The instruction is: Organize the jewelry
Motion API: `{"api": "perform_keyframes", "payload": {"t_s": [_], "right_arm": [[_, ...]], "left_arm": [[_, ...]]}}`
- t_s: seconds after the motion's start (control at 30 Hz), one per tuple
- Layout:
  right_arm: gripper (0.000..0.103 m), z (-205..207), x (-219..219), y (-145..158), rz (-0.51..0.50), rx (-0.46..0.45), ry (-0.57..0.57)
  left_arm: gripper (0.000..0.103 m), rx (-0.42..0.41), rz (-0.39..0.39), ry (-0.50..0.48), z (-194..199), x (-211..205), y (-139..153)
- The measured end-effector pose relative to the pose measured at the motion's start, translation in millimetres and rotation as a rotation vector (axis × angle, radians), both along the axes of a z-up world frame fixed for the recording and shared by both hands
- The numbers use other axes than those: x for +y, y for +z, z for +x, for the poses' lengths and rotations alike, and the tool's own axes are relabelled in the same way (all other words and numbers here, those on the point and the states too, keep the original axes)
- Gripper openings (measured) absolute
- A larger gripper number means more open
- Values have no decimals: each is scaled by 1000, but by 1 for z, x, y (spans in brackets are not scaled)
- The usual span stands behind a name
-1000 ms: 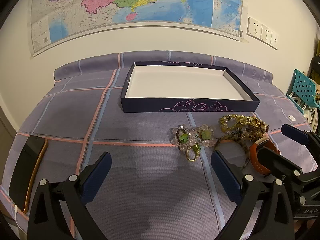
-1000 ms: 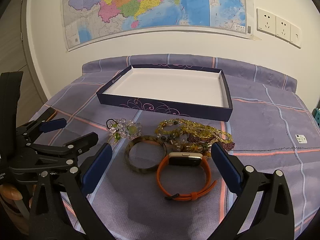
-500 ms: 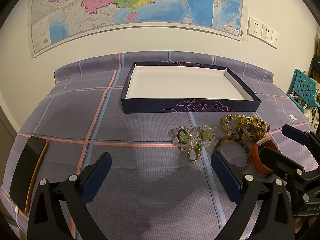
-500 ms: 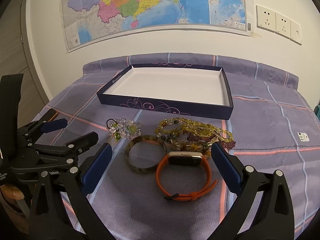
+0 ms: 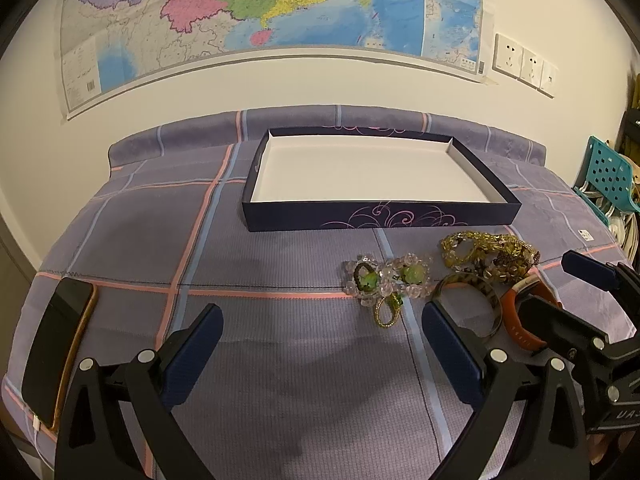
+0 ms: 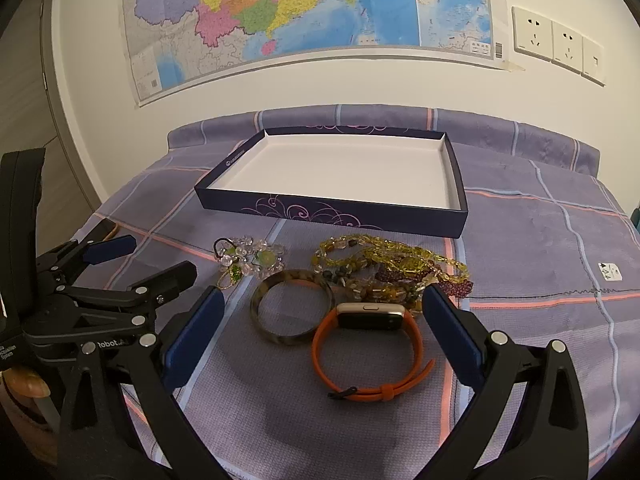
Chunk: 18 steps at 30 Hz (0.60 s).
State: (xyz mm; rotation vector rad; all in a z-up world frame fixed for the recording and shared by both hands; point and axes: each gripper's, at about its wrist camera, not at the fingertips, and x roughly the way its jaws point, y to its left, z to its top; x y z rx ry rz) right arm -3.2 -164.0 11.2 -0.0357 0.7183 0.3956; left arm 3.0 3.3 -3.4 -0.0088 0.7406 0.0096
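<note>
A dark blue tray (image 5: pixel 380 219) (image 6: pixel 332 214) with a white inside lies on the purple plaid cloth. In front of it sits a cluster of jewelry: a crystal-and-green bead piece (image 5: pixel 386 278) (image 6: pixel 250 258), a yellow bead heap (image 5: pixel 488 254) (image 6: pixel 394 266), a mottled brown bangle (image 5: pixel 486 290) (image 6: pixel 292 310) and an orange-strapped watch (image 5: pixel 520 320) (image 6: pixel 368 354). My left gripper (image 5: pixel 320 356) (image 6: pixel 140 258) is open, low over bare cloth left of the jewelry. Just before the watch and bangle, my right gripper (image 6: pixel 320 340) (image 5: pixel 560 284) stands open, nothing between its fingers.
A black phone in an orange case (image 5: pixel 56 348) lies near the cloth's left edge. A wall map (image 5: pixel 260 12) and sockets (image 6: pixel 560 42) hang behind. A teal perforated chair (image 5: pixel 608 176) stands off the right side. A fingertip (image 6: pixel 24 384) shows at lower left.
Both views have shifted very slightly; the jewelry and tray lie where they were. Both grippers stay open.
</note>
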Motion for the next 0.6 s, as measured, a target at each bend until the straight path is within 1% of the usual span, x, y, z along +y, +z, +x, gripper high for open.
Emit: {"api": "perform_keyframes", "payload": {"t_s": [0.4, 0.6], "right_arm": [[97, 0, -5, -1, 16, 12, 10], [97, 0, -16, -1, 15, 16, -11]], "left_arm": [[96, 3, -2, -9, -2, -1, -3], [96, 5, -14, -41, -2, 1, -4]]}}
